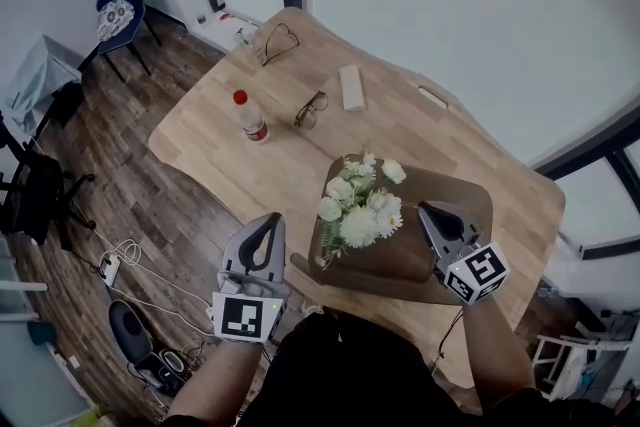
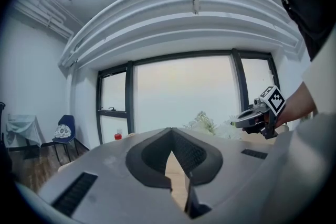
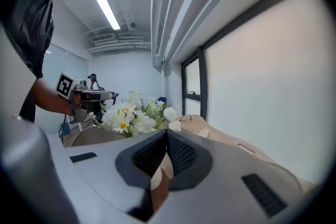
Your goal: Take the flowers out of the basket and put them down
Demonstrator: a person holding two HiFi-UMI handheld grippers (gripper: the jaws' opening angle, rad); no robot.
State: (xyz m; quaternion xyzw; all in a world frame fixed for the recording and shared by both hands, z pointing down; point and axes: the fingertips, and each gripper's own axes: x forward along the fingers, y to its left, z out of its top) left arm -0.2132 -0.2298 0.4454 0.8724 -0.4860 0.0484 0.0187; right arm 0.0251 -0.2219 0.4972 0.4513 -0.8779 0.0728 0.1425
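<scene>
The flowers [image 1: 360, 205], a bunch of white daisy-like blooms with green stems, lie in the brown basket [image 1: 455, 200] at the lower centre of the head view, heads toward the upper left of the basket. They look light and soft: petals would likely crush or shed under a hard pinch, and the thin stems would bend, so the better hold is probably low on the gathered stems, below the heads, with a gentle squeeze. The left gripper [image 1: 268, 220] sits just left of the basket and the right gripper [image 1: 433, 209] over its right side. Each has its jaws closed together with nothing between them. Both would need to open before any grasp. The basket rests on the wooden table [image 1: 300, 155], well apart from the bottle [image 1: 250, 116] and glasses [image 1: 311, 109] in the upper middle.
</scene>
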